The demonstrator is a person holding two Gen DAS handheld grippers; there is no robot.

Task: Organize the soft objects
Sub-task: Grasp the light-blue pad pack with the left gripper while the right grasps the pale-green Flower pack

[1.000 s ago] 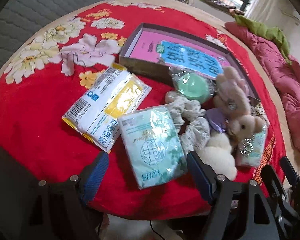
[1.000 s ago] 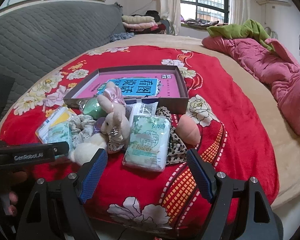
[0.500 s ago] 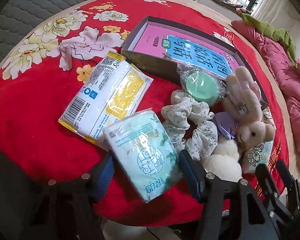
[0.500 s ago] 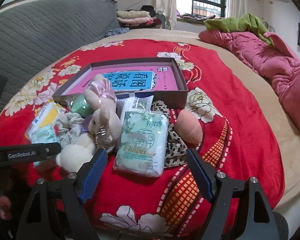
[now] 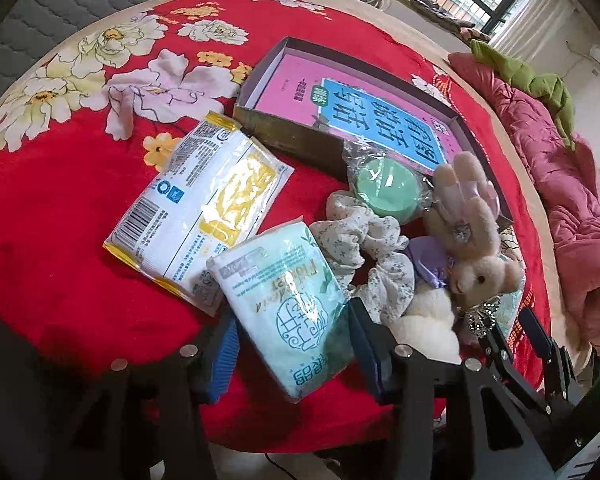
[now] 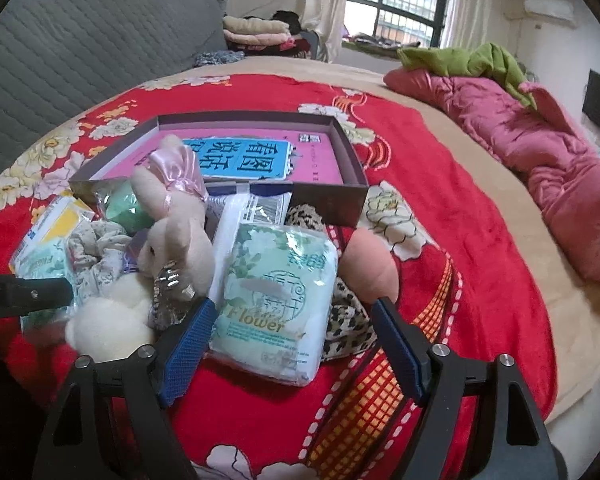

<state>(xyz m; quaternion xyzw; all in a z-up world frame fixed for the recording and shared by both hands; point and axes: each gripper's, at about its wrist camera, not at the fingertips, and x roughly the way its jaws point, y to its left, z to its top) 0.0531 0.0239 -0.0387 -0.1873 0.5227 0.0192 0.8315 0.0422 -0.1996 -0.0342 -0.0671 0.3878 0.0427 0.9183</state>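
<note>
Red floral blanket (image 5: pixel 60 208) lay bare leftward, beside the yellow-white packet (image 5: pixel 204 216). Left gripper (image 5: pixel 292 344) pressed its blue fingers (image 5: pixel 224 356) against both sides of the mint tissue pack (image 5: pixel 288 304). Right gripper (image 6: pixel 292 344) stood wide open around the Flower tissue pack (image 6: pixel 276 300), touching nothing; the box (image 6: pixel 352 168) sat behind.

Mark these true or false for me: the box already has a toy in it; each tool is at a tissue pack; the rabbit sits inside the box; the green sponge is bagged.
1. The box holds a toy. False: only a printed card shows inside.
2. The left gripper has its jaws around a tissue pack. True.
3. The rabbit sits inside the box. False: it lies in front of it.
4. The green sponge is in clear wrapping. True.
5. The right gripper is clamped shut. False: its jaws are wide open.
</note>
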